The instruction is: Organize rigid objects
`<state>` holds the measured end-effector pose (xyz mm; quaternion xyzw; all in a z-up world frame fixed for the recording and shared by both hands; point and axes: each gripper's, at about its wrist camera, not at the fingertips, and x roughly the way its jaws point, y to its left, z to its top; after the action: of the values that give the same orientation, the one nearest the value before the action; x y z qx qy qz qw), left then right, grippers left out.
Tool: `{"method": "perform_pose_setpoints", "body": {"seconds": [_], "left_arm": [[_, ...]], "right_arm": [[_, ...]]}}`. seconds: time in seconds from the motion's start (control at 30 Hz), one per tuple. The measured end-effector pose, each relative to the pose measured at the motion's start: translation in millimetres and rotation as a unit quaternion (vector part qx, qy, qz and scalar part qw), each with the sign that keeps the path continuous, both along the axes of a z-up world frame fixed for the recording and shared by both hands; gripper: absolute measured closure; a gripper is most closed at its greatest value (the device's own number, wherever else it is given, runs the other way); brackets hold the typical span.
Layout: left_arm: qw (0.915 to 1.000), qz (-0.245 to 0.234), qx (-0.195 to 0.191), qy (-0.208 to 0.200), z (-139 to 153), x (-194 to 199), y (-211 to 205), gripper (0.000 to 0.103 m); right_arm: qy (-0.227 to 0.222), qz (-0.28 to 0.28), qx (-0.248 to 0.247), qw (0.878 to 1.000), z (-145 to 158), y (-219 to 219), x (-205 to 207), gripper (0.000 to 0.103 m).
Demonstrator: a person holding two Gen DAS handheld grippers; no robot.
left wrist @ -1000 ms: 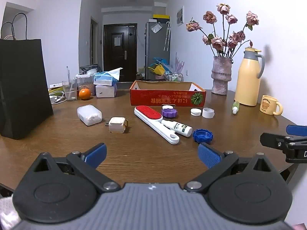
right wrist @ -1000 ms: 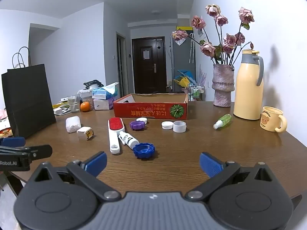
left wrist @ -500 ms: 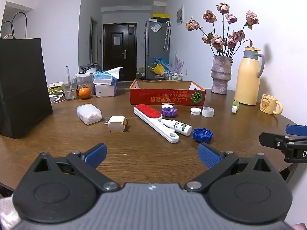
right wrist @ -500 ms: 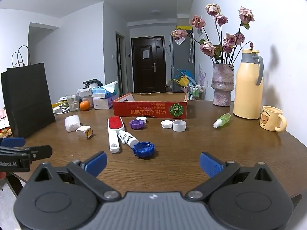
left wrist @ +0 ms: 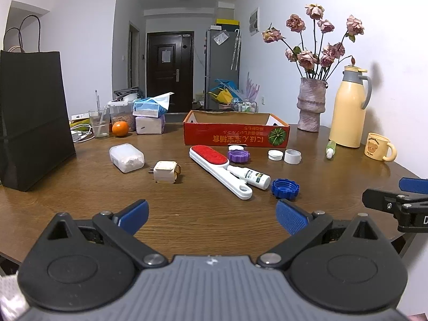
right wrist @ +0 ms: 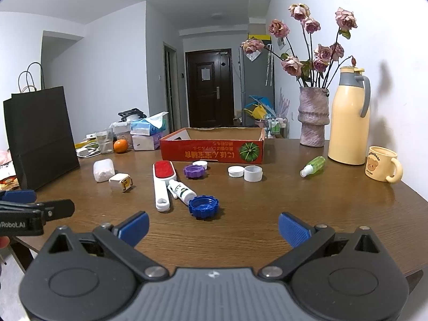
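Loose items lie on the brown table: a white lint brush with a red pad (left wrist: pixel 218 168) (right wrist: pixel 162 182), a small white bottle (left wrist: pixel 250 175) (right wrist: pixel 182 190), a blue cap (left wrist: pixel 285 188) (right wrist: pixel 203 206), a purple cap (left wrist: pixel 238 156) (right wrist: pixel 194 171), white caps (left wrist: pixel 275 155) (right wrist: pixel 236 171), a white charger (left wrist: pixel 165 171) (right wrist: pixel 120 182), a white pouch (left wrist: pixel 126 157) (right wrist: pixel 103 169) and a green spray bottle (left wrist: pixel 330 148) (right wrist: pixel 312 165). An open red cardboard box (left wrist: pixel 236 132) (right wrist: pixel 212 148) stands behind them. My left gripper (left wrist: pixel 212 215) and right gripper (right wrist: pixel 213 226) are open and empty, above the table's near edge.
A black paper bag (left wrist: pixel 32 117) stands at the left. A vase of roses (left wrist: pixel 311 104), a yellow thermos (left wrist: pixel 350 107) and a bear mug (left wrist: pixel 378 147) stand at the right. Tissue boxes, a glass and an orange (left wrist: pixel 119 128) sit at the back left.
Both grippers have shifted slightly; the views have barely changed. Nothing on the table has moved.
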<state>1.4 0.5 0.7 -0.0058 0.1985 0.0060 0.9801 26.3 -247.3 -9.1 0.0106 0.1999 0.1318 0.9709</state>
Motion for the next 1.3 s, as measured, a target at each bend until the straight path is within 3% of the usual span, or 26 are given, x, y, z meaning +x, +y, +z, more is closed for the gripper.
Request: {"method": "perform_pose_setpoints", "body": {"seconds": [1.3], "left_arm": [[1.0,0.004,-0.004,-0.003,-1.7,-1.9,3.9,0.0]], "right_arm": [[-0.004,-0.002,-0.004,1.0,5.3,1.1,-1.3,0.0]]}}
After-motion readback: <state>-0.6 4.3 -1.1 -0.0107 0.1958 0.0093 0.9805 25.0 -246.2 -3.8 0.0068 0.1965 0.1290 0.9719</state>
